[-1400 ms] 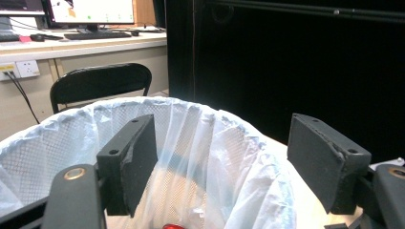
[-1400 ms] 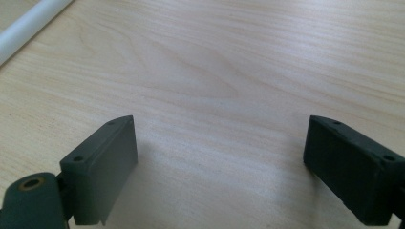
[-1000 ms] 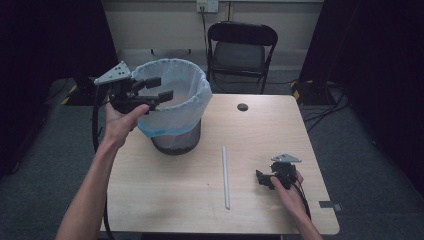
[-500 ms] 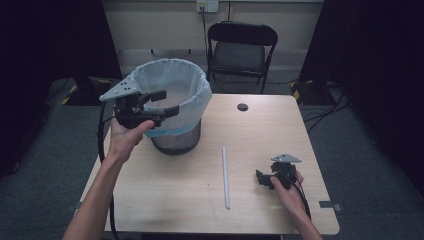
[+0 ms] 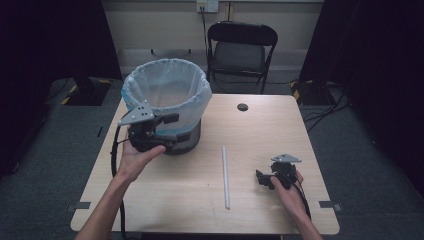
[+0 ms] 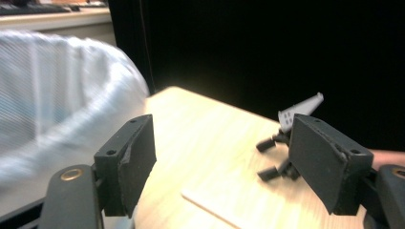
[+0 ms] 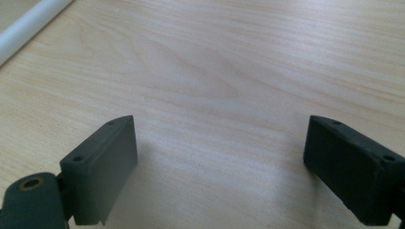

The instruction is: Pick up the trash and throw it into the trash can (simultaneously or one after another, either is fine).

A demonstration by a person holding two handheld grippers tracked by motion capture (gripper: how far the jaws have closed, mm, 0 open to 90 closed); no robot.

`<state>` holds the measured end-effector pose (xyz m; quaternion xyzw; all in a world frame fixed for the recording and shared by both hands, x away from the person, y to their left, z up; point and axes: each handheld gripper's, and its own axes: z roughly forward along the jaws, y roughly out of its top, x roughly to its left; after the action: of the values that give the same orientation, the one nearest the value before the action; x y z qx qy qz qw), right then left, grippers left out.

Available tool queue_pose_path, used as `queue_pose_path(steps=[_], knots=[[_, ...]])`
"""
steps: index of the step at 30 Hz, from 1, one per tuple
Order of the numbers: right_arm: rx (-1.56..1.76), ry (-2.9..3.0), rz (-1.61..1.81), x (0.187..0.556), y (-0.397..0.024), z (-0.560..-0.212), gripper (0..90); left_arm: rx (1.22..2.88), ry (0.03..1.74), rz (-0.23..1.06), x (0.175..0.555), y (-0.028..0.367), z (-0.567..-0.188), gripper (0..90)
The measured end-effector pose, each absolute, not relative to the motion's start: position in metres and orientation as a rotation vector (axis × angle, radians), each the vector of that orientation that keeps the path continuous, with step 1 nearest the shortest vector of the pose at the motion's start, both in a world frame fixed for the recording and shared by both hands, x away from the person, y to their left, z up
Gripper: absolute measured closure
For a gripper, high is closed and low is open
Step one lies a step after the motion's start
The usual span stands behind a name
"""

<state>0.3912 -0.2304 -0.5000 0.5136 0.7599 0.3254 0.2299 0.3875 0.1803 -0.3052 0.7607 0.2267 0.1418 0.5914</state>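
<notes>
While no writing could be read, left gripper (image 5: 167,131) held beside lined bin (image 5: 167,100), jaws just opened, empty; right gripper (image 5: 262,179) near white tube (image 5: 225,176), jaws apart over bare bench (image 5: 260,130).

Pale wooden table (image 5: 270,127), smooth matt grain, running under the black matt plastic right gripper (image 7: 219,167). Thin white plastic tube (image 5: 225,176) just left of it, smooth and faintly glossy. Beside the black left gripper (image 6: 222,164), a dark round bin (image 5: 189,142) lined with a thin translucent pale-blue plastic bag (image 5: 167,90), crinkled, slight sheen.
</notes>
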Motion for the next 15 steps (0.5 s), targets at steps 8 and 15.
queue_pose_path(steps=[8,15], knots=[[1.413,2.091,0.895,0.391,-0.23,-0.5,10.4,1.826,0.579,0.234,0.387,0.164,-0.353,22.6],[1.413,2.09,0.895,0.391,-0.23,-0.5,10.4,1.856,0.628,0.212,0.388,0.157,-0.38,22.5]])
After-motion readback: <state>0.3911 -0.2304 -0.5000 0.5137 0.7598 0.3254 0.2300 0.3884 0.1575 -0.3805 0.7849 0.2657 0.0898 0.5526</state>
